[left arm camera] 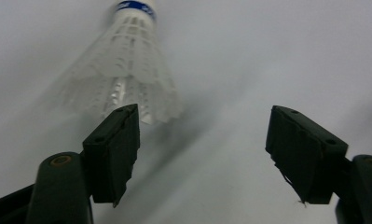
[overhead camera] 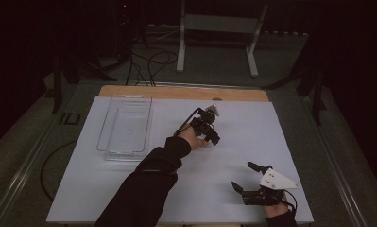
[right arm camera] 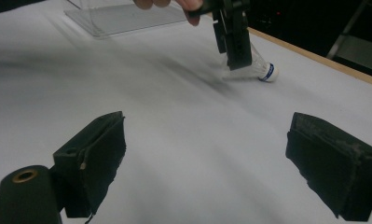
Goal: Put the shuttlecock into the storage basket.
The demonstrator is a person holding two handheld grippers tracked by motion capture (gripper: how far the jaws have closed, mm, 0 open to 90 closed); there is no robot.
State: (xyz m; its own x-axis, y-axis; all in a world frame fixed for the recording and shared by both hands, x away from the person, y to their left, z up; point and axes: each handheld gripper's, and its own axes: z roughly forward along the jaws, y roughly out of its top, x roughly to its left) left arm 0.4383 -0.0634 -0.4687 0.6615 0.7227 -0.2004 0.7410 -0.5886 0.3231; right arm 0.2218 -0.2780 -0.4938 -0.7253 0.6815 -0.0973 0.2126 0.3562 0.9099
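Nearest to me, the right gripper [overhead camera: 252, 182] hovered low over the near right part of the white table [overhead camera: 252, 127], its jaws spread wide with nothing but bare tabletop between them; the hand behind it looked idle. Farther off, toward the middle of the table, the left gripper [overhead camera: 209, 126] pointed down at a shuttlecock [left arm camera: 127, 70] that lay on its side on the white surface, cork end with its blue band pointing away from the jaws and the feathered skirt toward them. Those jaws stood apart, one pad just in front of the skirt's edge and the other well off to the side, so nothing was pinched yet; whether the near pad actually touched the feathers I could not tell. From the right gripper view the shuttlecock [right arm camera: 260, 69] sat just beyond the left gripper's tip, close to the far wooden edge. Over on the far left lay a clear plastic tray [overhead camera: 124, 125], and I saw nothing in it. By my reckoning the work had barely begun: the grasp remained to be made, and the carry, perhaps to that tray.
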